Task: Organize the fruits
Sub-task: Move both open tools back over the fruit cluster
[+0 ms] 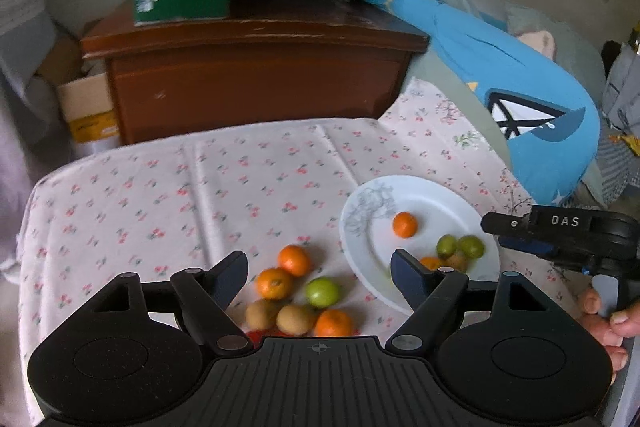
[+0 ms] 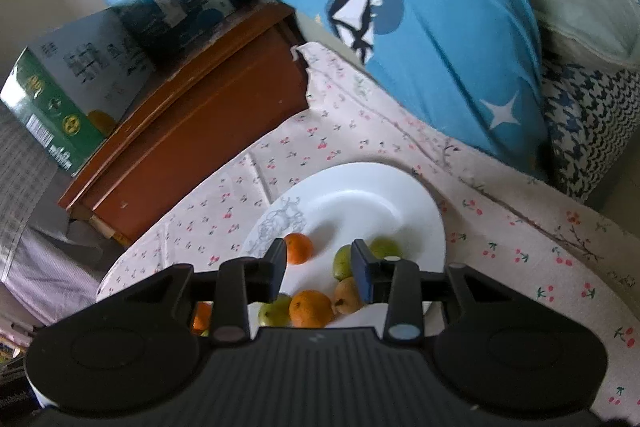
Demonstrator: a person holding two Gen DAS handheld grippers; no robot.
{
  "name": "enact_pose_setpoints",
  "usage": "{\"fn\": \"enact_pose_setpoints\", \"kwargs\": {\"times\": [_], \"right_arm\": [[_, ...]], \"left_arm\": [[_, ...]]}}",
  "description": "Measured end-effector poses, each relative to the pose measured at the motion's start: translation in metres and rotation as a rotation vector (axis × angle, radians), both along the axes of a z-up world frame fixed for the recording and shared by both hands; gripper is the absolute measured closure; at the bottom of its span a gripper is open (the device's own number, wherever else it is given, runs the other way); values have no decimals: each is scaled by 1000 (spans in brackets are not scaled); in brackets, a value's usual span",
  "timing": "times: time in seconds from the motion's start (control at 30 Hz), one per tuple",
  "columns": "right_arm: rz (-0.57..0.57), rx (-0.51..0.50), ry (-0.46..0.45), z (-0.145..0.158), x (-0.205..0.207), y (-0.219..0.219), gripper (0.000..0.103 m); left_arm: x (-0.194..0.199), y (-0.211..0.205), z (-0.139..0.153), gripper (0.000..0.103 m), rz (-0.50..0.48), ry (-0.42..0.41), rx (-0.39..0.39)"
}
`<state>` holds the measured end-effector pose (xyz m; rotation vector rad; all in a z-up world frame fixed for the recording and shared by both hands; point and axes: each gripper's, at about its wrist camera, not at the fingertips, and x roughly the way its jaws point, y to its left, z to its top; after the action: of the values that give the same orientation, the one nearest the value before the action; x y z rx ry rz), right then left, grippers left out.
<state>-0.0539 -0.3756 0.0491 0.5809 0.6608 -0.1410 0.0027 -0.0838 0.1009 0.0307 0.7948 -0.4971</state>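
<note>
Tablecloth (image 1: 240, 179) w/ cherry print, wood cabinet (image 1: 256, 83) behind; both grippers released, nothing held.

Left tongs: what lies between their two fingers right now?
Nothing is held. In the left wrist view the left tongs stand open above loose fruit on the cloth: oranges, a green fruit, kiwis.

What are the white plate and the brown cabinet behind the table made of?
The plate looks like glazed ceramic: smooth, glossy white, with a grey printed pattern on its rim. The cabinet looks like reddish-brown varnished wood, chipped along its top edge; it could be veneer.
</note>
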Motion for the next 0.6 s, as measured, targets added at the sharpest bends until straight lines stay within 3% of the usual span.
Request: {"fn": "enact_pose_setpoints", "kwargs": {"times": [0.2,0.6], "right_arm": [[85,-52,-10,0,-2,23,66],[210,-104,-21,-7,-15,64,66]], "left_arm": [[-2,30,-3,23,64,40,-17],[-10,55,-18,23,104,30,38]]}}
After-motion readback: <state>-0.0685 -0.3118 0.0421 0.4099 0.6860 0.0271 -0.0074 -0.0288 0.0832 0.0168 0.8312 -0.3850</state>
